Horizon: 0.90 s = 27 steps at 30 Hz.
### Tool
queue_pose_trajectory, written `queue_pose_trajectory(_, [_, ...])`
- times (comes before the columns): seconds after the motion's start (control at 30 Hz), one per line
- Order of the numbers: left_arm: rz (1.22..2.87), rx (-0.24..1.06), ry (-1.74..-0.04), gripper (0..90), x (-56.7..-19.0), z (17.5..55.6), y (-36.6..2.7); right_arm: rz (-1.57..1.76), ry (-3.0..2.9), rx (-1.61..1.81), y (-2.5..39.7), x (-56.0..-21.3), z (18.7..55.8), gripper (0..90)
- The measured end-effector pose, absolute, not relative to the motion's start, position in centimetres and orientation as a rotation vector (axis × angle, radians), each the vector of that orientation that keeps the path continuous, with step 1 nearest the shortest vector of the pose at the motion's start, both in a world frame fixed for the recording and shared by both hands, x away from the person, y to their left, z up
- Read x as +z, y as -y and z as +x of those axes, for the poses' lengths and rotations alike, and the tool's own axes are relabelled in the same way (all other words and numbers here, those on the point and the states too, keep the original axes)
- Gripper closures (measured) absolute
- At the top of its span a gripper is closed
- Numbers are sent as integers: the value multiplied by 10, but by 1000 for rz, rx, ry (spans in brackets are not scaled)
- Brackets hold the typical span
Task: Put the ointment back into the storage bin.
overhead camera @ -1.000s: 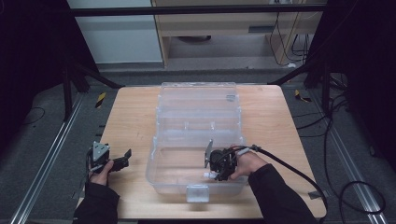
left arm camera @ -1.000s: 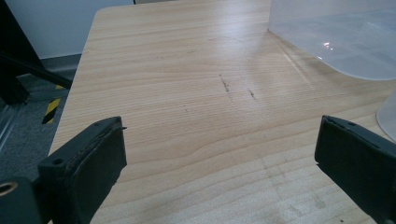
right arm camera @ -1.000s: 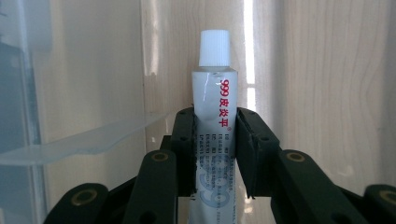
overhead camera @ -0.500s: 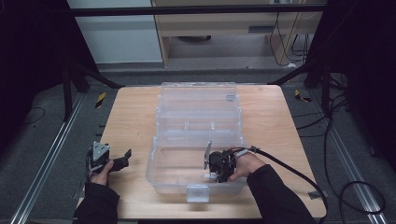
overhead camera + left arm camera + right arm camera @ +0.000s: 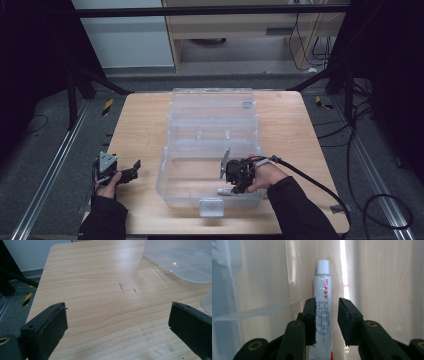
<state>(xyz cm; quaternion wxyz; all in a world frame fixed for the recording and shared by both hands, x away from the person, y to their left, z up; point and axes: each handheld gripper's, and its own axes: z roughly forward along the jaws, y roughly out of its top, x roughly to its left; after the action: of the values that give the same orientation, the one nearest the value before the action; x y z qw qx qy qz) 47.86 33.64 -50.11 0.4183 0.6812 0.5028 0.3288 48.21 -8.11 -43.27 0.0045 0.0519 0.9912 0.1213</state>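
Right claw straddles the tube loosely, cap pointing away along its jaws.

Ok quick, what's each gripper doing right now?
Left gripper: open, empty, over the table.
Right gripper: jaws astride the tube with a gap, not clamped, open.

The desk is pale wood with fine straight grain, matt, marked by a few dark scuffs. The storage box is clear, glossy plastic that catches bright glints. The tube looks smooth and shiny, with a white plastic cap. The left hand-held gripper has matt black, rubbery pads.
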Motion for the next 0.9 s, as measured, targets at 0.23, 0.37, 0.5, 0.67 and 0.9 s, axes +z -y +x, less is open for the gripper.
queue_pose_trajectory(0.23, [1708,825,-1262,15,-501,479,-336,261,-3010,570,96,-412,481,615])
queue_pose_trajectory(0.37, [1708,824,-1263,15,-501,479,-336,358,-2915,736,110,-398,481,561])
queue_pose_trajectory(0.5, [1708,824,-1263,15,-501,479,-337,447,-2859,857,124,-387,478,516])
queue_pose_trajectory(0.67, [1710,827,-1262,15,-501,479,-336,556,-2745,1007,141,-376,474,456])
queue_pose_trajectory(0.9, [1709,828,-1263,15,-501,479,-336,695,-2565,1203,167,-367,467,341])
